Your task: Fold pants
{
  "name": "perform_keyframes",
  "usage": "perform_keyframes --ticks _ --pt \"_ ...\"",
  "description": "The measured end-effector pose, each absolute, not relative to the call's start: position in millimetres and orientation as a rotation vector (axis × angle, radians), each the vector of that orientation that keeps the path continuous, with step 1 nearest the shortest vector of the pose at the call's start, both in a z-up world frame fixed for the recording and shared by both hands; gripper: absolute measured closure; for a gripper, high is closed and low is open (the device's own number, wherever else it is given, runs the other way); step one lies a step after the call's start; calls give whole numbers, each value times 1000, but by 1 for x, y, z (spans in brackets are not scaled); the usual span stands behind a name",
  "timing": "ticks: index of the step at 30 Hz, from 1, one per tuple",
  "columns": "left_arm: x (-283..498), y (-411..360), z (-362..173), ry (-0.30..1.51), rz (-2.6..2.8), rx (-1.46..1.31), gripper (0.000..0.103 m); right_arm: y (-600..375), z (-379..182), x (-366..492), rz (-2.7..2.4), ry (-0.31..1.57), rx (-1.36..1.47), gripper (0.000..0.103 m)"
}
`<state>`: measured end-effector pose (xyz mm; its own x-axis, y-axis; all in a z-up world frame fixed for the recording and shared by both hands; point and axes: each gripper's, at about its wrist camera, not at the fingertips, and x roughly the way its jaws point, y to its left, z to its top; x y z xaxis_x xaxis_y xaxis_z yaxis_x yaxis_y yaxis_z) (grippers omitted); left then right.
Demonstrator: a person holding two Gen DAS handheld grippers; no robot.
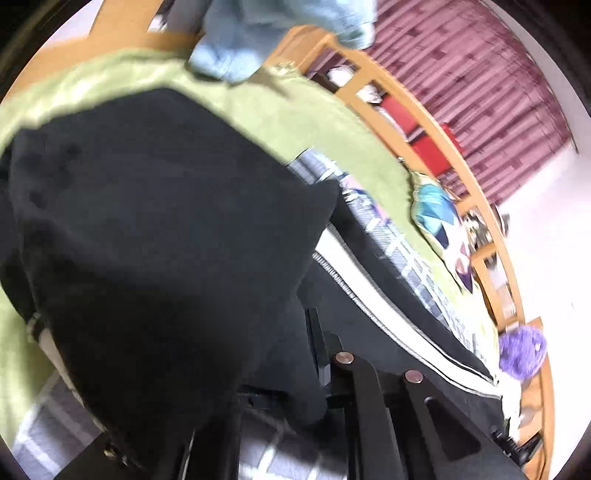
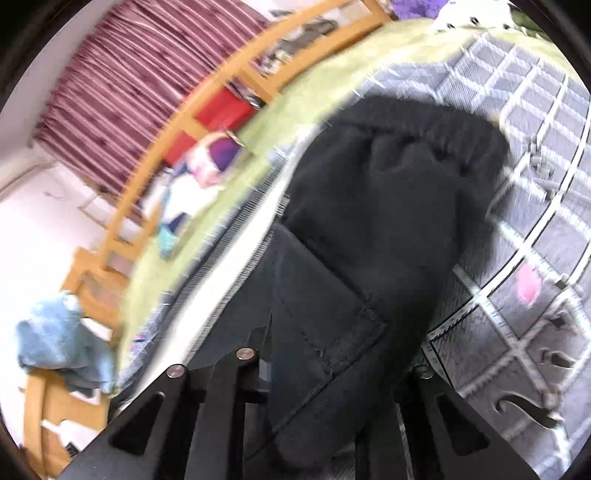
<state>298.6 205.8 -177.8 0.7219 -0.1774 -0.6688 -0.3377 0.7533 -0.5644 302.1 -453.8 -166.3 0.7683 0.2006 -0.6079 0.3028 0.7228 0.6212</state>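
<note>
The black pants (image 1: 159, 229) fill the left wrist view, draped over my left gripper (image 1: 295, 373), which is shut on the pants fabric; its fingertips are buried in the cloth. A white side stripe (image 1: 373, 295) runs along one leg. In the right wrist view the pants (image 2: 369, 236) hang bunched from my right gripper (image 2: 332, 373), which is shut on a hemmed edge. The elastic waistband (image 2: 424, 133) shows at the top. Both views are motion-blurred.
The pants are over a bed with a green blanket (image 1: 280, 118) and a grey checked cover (image 2: 535, 110). A wooden bed rail (image 1: 436, 140) borders it. A light blue garment (image 1: 280, 33) hangs on the rail. A purple plush (image 1: 522, 352) and colourful cloth (image 1: 436, 214) lie near the rail.
</note>
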Motion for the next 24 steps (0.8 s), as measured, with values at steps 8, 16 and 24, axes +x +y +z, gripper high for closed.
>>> perform_keyframes --ticks 8,16,24 --pt "193 173 -127 772 2 -605 91 -469 -99 195 -65 686 645 95" --pt "114 145 -169 909 -4 -471 90 -495 -123 67 -82 799 527 93" --pt "80 137 -173 992 12 -354 38 -508 -173 29 -105 834 530 38"
